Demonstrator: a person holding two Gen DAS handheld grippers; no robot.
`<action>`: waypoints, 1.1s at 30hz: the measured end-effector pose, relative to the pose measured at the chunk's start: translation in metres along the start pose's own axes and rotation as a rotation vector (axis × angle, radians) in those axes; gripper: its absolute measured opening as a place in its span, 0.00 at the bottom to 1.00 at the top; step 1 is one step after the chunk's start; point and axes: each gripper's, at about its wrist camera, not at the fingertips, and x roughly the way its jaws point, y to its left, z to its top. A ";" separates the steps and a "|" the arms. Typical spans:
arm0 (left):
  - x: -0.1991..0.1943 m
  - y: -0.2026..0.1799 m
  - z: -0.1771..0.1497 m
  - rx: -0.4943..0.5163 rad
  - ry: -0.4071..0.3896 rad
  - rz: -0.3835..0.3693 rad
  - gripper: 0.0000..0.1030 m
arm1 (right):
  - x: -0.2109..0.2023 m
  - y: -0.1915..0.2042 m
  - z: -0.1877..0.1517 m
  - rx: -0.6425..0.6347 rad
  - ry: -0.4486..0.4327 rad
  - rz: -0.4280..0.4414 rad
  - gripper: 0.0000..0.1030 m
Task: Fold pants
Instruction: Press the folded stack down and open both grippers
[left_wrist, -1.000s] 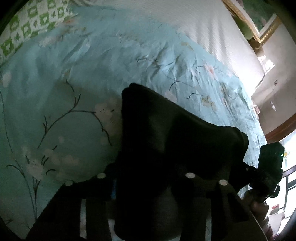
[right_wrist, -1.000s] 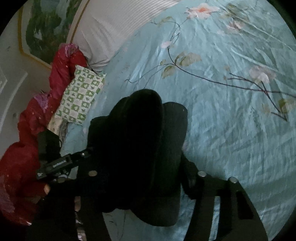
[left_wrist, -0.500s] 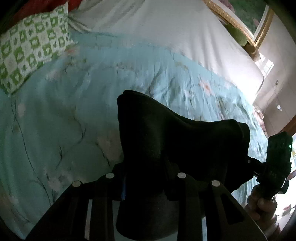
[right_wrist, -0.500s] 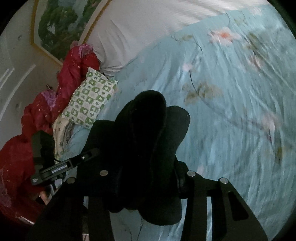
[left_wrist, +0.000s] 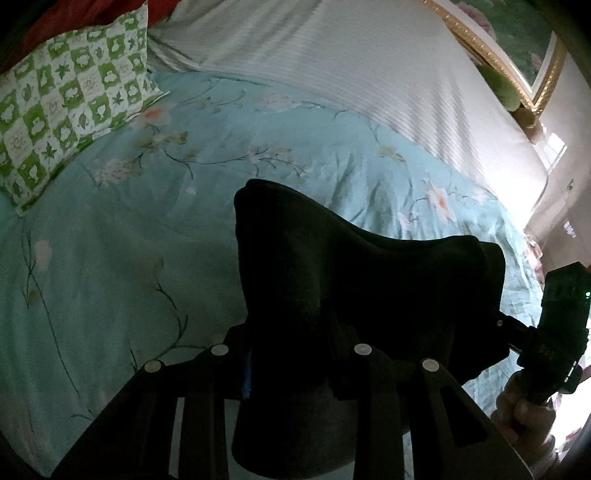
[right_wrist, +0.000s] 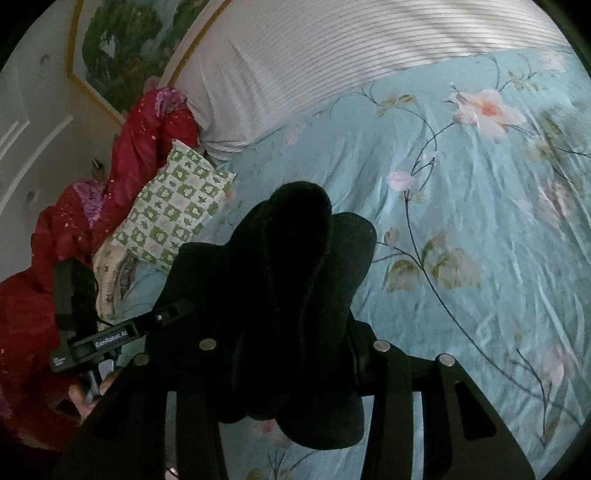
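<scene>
The black pants (left_wrist: 351, 266) hang bunched between my two grippers, lifted above the light blue flowered bedspread (left_wrist: 110, 258). My left gripper (left_wrist: 291, 354) is shut on one end of the cloth, which covers its fingertips. In the left wrist view the right gripper (left_wrist: 495, 325) pinches the far right end, with a hand (left_wrist: 524, 417) on its handle. In the right wrist view my right gripper (right_wrist: 291, 354) is shut on a thick fold of the pants (right_wrist: 291, 258). The left gripper (right_wrist: 173, 314) grips the cloth at the left.
A green and white checked pillow (left_wrist: 70, 103) lies at the bedspread's far left. A red quilt (right_wrist: 44, 295) is heaped beside it. A white striped sheet (left_wrist: 332, 62) covers the head of the bed. A gold-framed picture (left_wrist: 517, 55) hangs on the wall.
Both grippers have risen with the pants and tipped toward the head of the bed, so more pillow and white sheet show. The cloth stays gripped at both ends.
</scene>
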 end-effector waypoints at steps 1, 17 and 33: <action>0.003 0.002 0.001 -0.004 0.003 0.003 0.28 | 0.003 0.000 0.002 -0.001 0.004 0.000 0.42; 0.034 0.019 0.000 0.002 0.041 0.023 0.34 | 0.036 -0.020 0.002 -0.002 0.054 -0.040 0.52; 0.016 0.021 -0.016 0.010 0.006 0.100 0.65 | 0.010 -0.020 -0.005 -0.038 -0.024 -0.159 0.61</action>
